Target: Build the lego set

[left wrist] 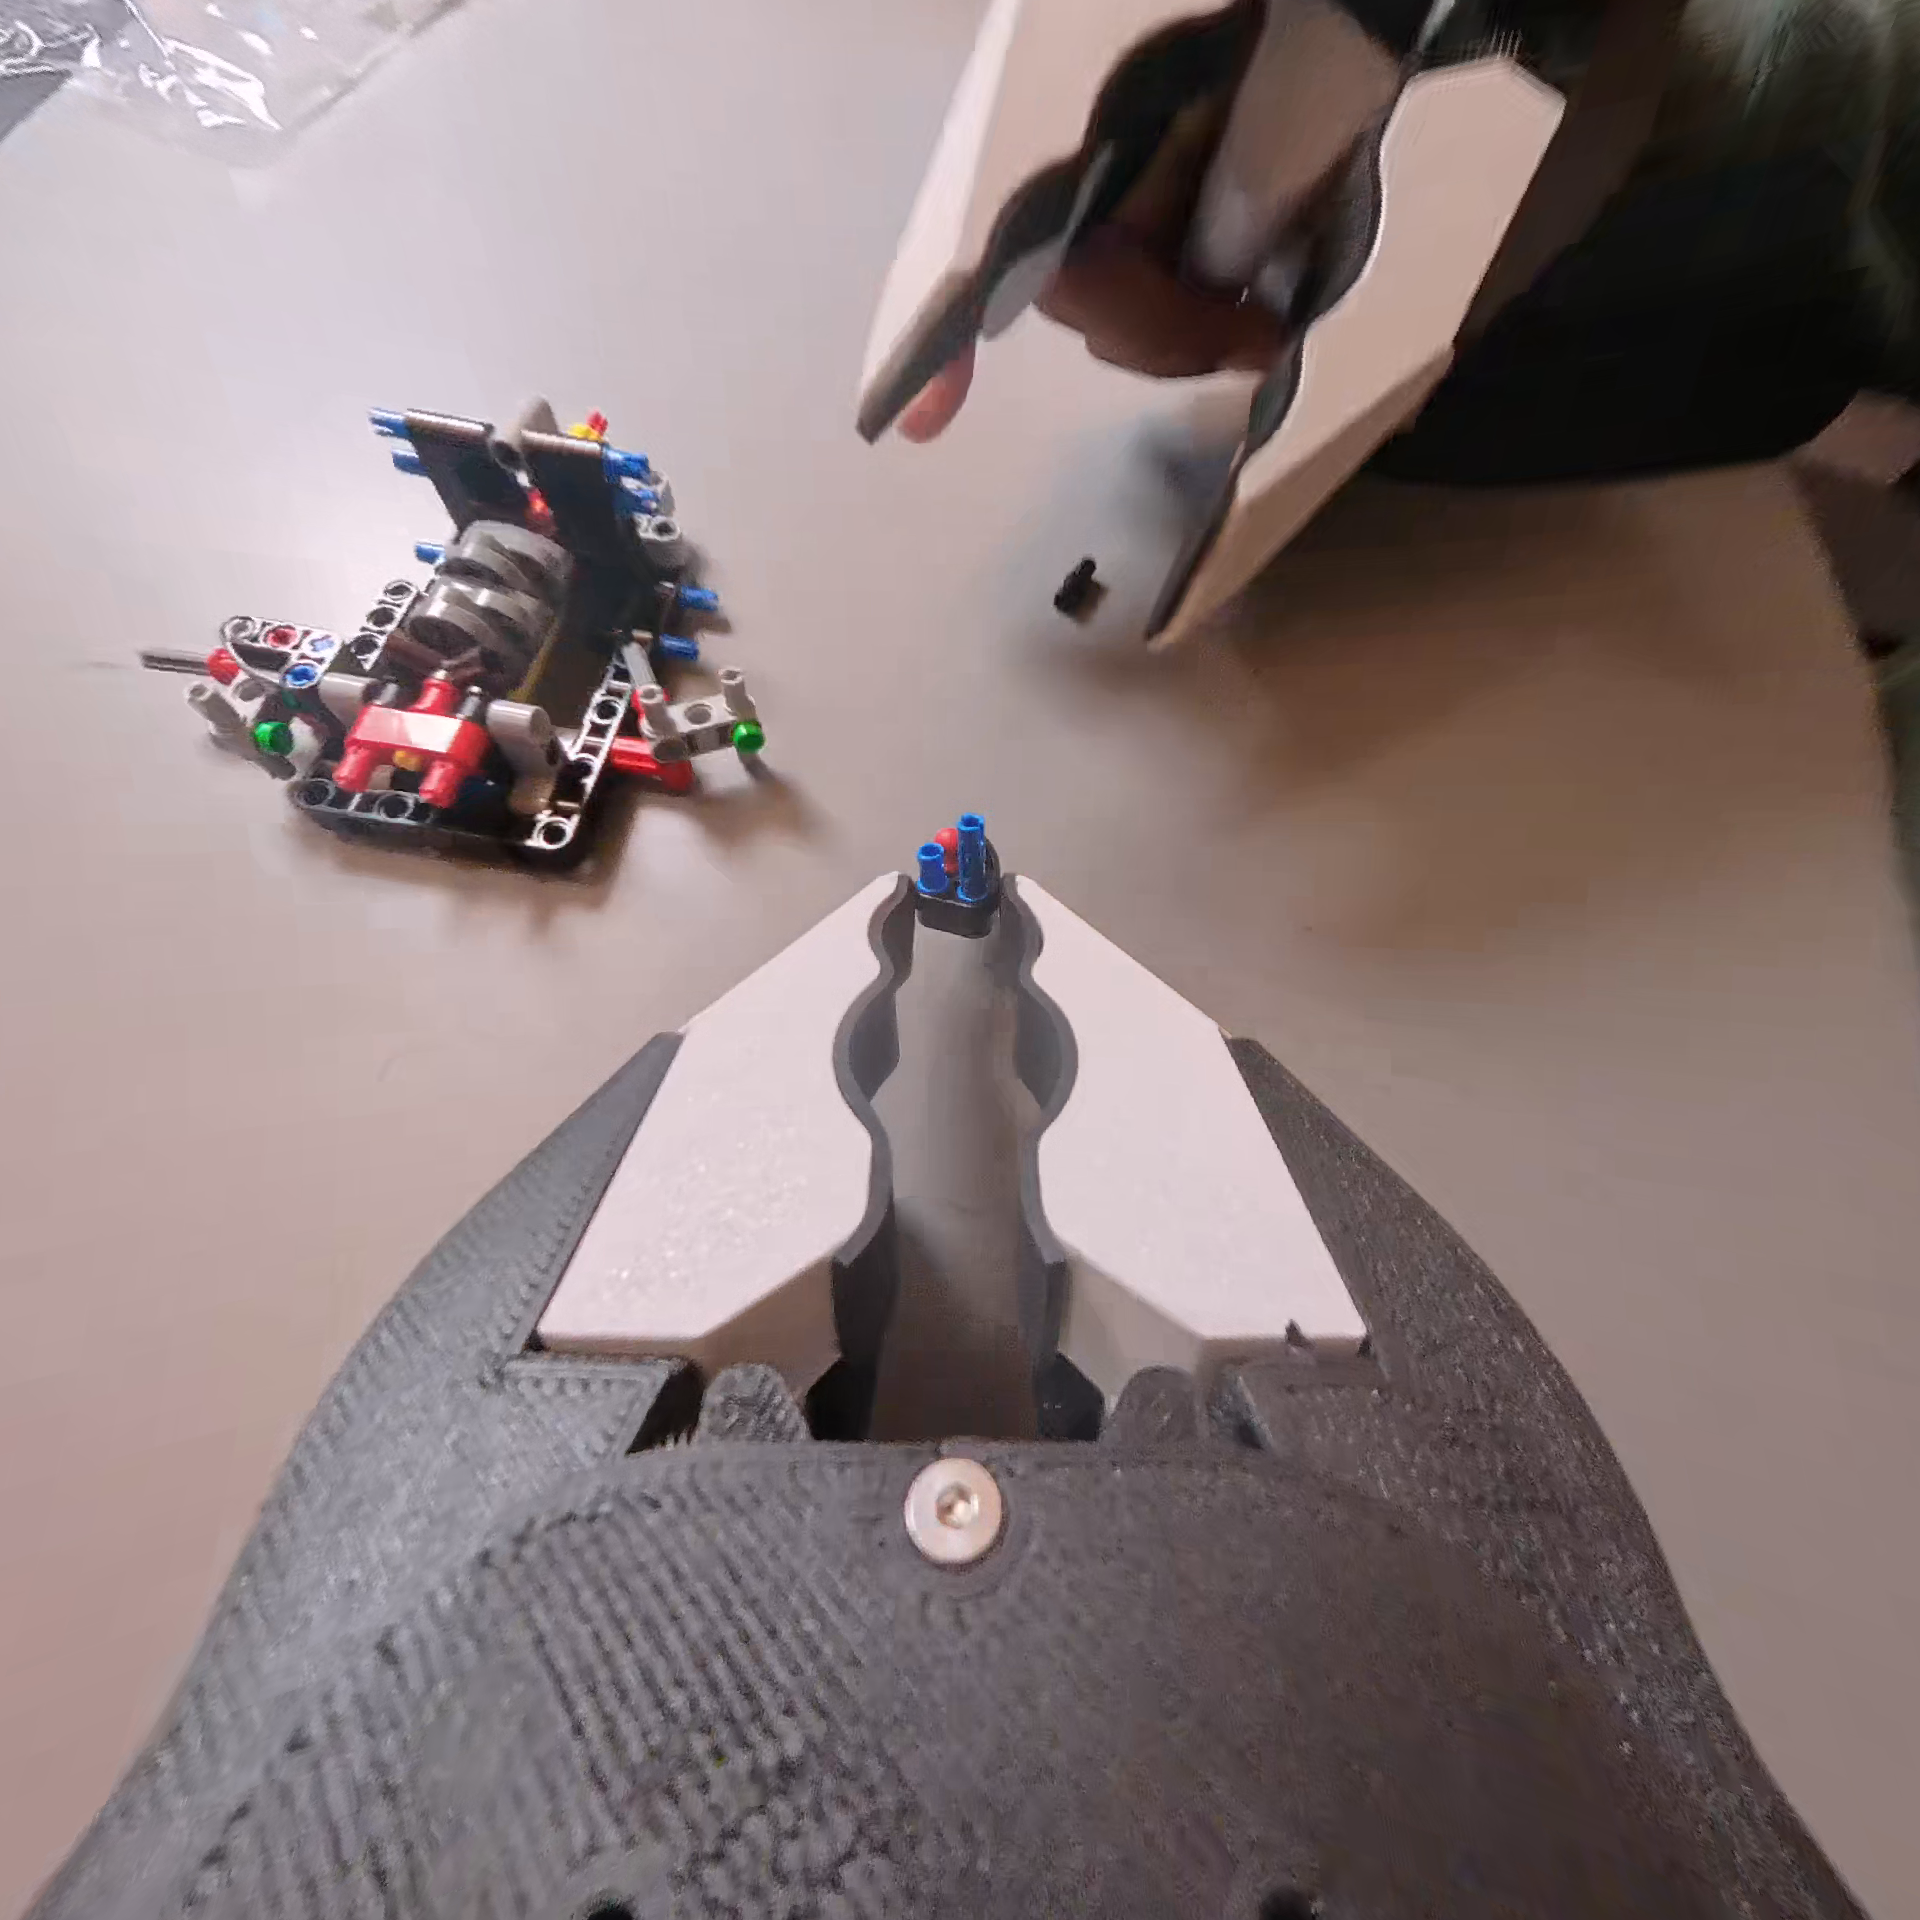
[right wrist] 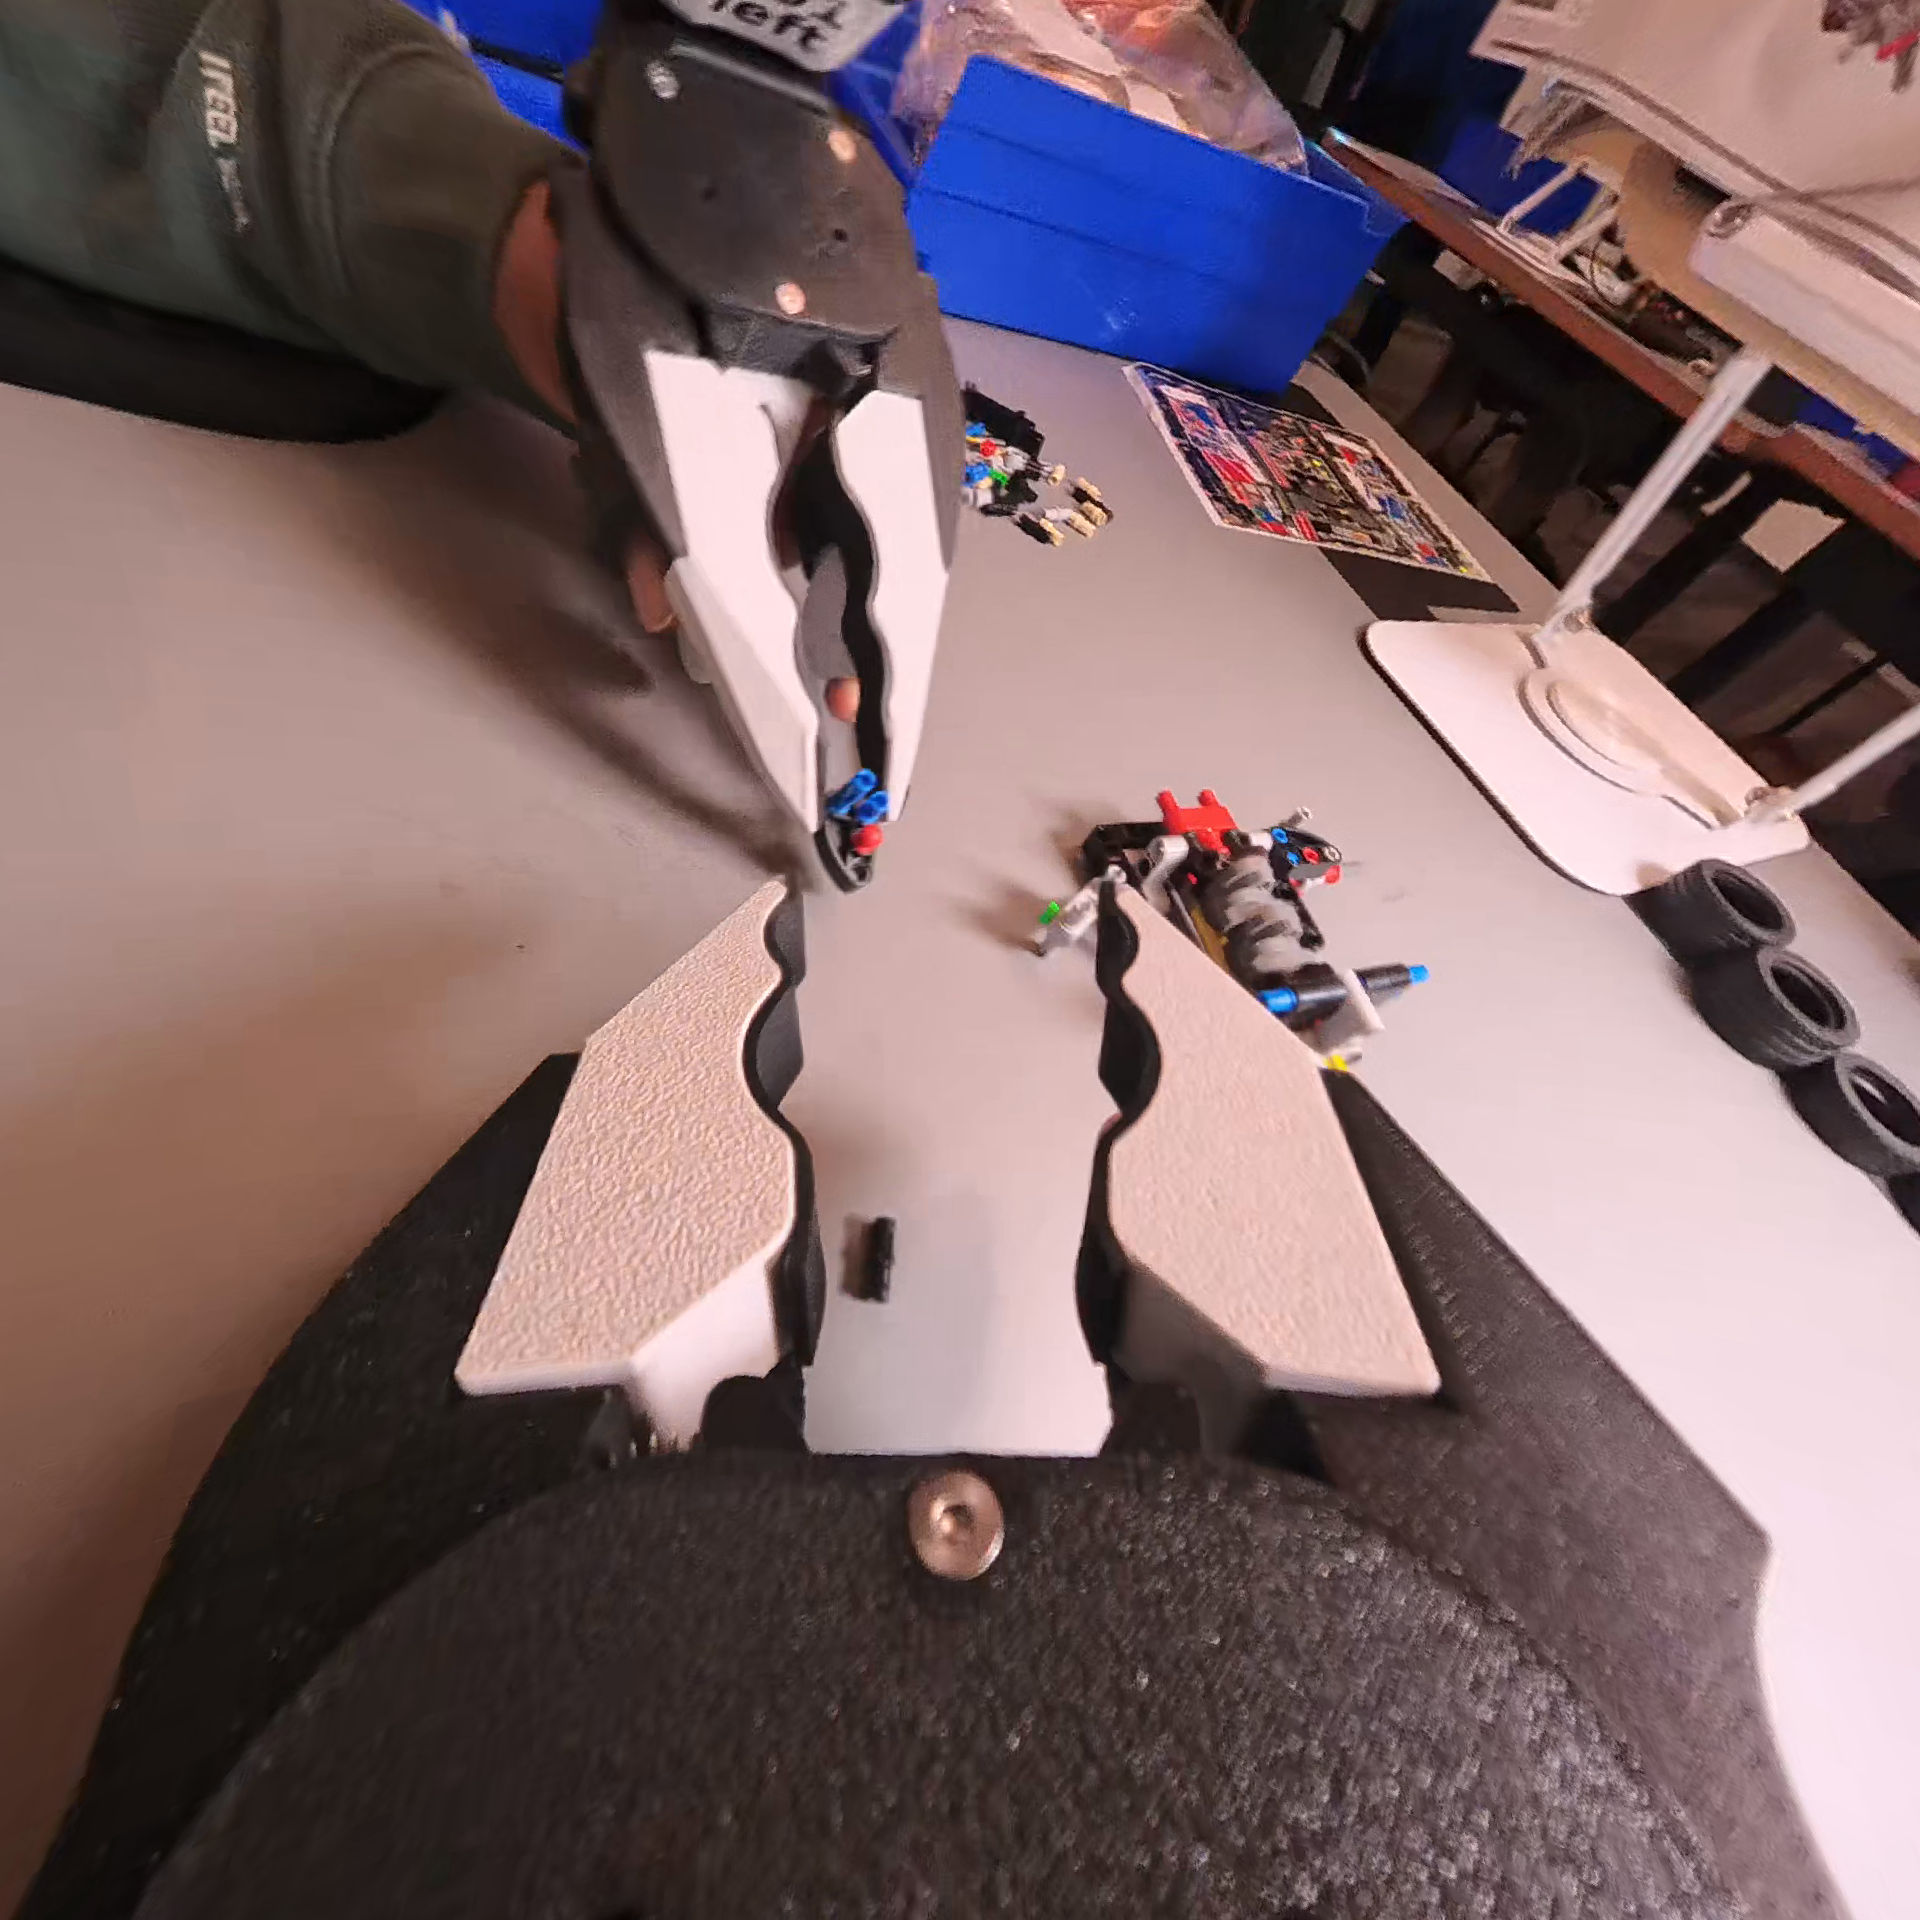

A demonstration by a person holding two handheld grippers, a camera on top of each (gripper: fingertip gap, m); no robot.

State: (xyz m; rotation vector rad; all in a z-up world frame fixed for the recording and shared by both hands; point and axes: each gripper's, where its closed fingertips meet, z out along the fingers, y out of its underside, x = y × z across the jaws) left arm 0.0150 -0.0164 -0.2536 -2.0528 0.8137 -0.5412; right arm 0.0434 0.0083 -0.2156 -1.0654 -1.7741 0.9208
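My left gripper (left wrist: 956,883) is shut on a small black lego piece with blue and red pins (left wrist: 958,871), held above the table; it also shows in the right wrist view (right wrist: 854,826). My right gripper (right wrist: 945,904) is open and empty, low over the table. A small black pin (right wrist: 871,1257) lies on the table between its fingers; the pin also shows in the left wrist view (left wrist: 1076,588), beside the right gripper (left wrist: 1023,530). The partly built lego chassis (left wrist: 488,644) lies on the table to the left; in the right wrist view the chassis (right wrist: 1236,914) is just past my right finger.
Several black tyres (right wrist: 1787,997) line the right table edge. A white lamp base (right wrist: 1569,748), an instruction sheet (right wrist: 1309,478), a pile of loose parts (right wrist: 1023,478) and blue bins (right wrist: 1122,218) stand farther back. Clear plastic bags (left wrist: 208,62) lie at far left.
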